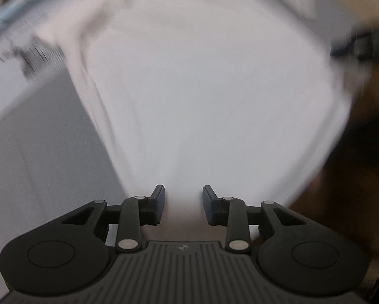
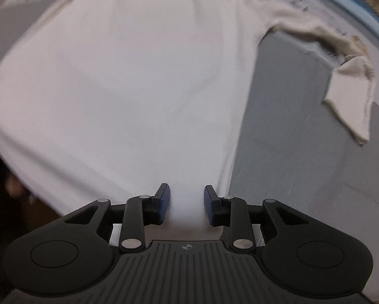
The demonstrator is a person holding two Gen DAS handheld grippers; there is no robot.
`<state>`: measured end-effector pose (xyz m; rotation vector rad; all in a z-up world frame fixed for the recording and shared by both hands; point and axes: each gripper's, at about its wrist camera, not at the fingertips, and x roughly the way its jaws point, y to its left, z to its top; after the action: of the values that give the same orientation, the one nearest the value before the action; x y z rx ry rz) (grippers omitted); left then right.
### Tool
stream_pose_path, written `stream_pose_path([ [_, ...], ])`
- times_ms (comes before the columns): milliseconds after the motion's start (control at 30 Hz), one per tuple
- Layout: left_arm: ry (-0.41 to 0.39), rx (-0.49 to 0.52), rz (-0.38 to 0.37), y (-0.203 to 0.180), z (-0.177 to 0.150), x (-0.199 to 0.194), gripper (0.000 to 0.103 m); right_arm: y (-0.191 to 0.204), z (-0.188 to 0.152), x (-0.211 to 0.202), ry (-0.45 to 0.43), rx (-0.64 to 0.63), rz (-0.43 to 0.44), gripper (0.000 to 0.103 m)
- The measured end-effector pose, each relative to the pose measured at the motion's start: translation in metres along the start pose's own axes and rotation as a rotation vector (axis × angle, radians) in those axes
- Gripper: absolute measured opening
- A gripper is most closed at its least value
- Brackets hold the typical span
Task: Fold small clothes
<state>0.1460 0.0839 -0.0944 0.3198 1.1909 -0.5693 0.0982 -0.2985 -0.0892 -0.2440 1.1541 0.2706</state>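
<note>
On grey table (image 2: 303, 152), white long-sleeved top (image 2: 138, 76) lay spread flat. Left gripper (image 1: 183, 204) and right gripper (image 2: 187, 204) each stood part-open, hem cloth between pads; actual pinch could not be told. Best practice judged: both grip evenly, lift level. Top's long axis ran away from grippers, neckline far, sleeve (image 2: 341, 76) flung right.

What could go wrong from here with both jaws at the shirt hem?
1. Both views are motion-blurred; the white shirt runs between jaws that stand apart on the left gripper and right gripper, so it may slip.
2. The sleeve lies bunched on the grey mat and could fold crooked.
</note>
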Motion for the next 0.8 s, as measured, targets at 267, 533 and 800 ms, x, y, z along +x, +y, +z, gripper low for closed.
stream_pose_path([
  [267,-0.389,-0.208,0.169,0.003,0.07,-0.036,0.062,-0.023,0.075,-0.076,-0.4,0.278,-0.049,0.036],
  [533,-0.546,-0.251,0.354,-0.014,0.102,-0.044,0.084,-0.046,0.149,-0.065,-0.697,0.504,-0.028,0.044],
  [800,-0.479,-0.115,0.309,-0.034,0.203,0.004,0.027,-0.085,0.171,-0.024,-0.563,0.643,-0.104,0.043],
])
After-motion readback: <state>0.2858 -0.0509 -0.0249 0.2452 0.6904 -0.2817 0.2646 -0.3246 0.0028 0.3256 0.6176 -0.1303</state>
